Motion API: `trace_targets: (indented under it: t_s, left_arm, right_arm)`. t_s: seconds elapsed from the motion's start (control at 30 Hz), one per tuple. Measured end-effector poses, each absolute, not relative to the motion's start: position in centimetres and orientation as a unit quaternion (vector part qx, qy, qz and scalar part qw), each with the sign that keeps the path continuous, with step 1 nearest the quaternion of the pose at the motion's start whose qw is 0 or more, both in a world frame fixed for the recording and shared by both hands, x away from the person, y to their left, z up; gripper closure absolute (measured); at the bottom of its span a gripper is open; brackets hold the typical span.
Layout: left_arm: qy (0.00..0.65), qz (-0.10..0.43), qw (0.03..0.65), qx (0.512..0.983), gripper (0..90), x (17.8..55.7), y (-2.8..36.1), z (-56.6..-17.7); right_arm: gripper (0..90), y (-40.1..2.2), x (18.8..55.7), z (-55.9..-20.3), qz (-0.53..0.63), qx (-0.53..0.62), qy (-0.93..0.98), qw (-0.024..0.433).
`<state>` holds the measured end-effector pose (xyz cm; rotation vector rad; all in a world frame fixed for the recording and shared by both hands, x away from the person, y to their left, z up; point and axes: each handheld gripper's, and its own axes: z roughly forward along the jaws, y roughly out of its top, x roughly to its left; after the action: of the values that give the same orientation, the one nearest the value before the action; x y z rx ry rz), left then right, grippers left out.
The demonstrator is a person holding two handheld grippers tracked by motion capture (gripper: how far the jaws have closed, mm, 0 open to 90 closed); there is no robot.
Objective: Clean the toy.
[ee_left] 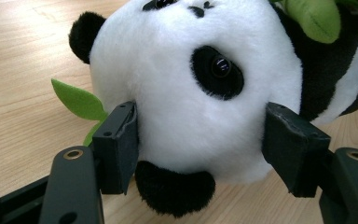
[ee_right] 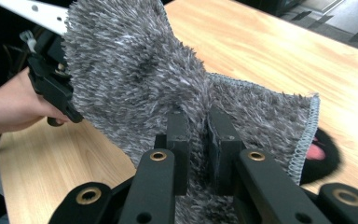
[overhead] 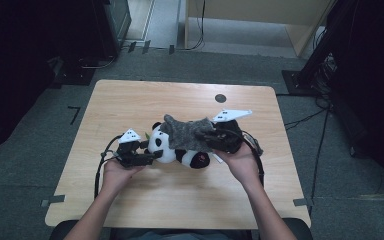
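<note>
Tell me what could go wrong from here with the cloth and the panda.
The right claw pinches only a fold of the grey cloth, so the cloth could slip free as it is pulled. The left claw squeezes the soft head of the toy panda; the plush may squirm out, or the toy may drag along with the cloth draped over its body.

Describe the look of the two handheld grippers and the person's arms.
Both grippers are black. The left gripper and right gripper each carry a pale three-cornered plate on top and trail a black cable. Their jaws are flat black blocks on arms with brass-ringed holes. The forearms are bare, with no sleeves showing.
</note>
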<state>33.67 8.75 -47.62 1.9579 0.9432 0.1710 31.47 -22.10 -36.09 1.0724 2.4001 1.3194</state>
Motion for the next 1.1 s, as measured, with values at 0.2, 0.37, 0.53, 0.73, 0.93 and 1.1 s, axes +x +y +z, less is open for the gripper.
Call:
trace_targets:
  t_s: [0.2, 0.37, 0.53, 0.73, 0.93, 1.1]
  left_arm:
    - [0.385, 0.070, 0.464, 0.795, 32.7, 33.6, 8.7, -47.6]
    - [0.387, 0.067, 0.463, 0.795, 33.2, 33.7, 8.8, -47.6]
    - [0.388, 0.066, 0.462, 0.795, 33.3, 33.7, 8.8, -47.6]
    - [0.390, 0.064, 0.459, 0.796, 34.0, 33.7, 8.8, -47.6]
    - [0.393, 0.061, 0.456, 0.797, 34.4, 33.7, 8.7, -47.6]
    - [0.397, 0.059, 0.455, 0.794, 35.3, 33.7, 8.7, -47.6]
  right_arm:
    - [82.0, -19.7, 32.5, -37.1, 0.427, 0.353, 0.827, 0.094]
    - [82.1, -17.7, 32.9, -37.9, 0.415, 0.343, 0.838, 0.091]
    - [82.0, -16.5, 32.8, -38.5, 0.403, 0.334, 0.847, 0.091]
    - [82.1, -16.0, 32.2, -39.3, 0.399, 0.330, 0.851, 0.086]
    - [82.2, -15.2, 31.2, -40.0, 0.384, 0.314, 0.863, 0.091]
    - [82.4, -14.8, 30.6, -40.7, 0.377, 0.305, 0.870, 0.083]
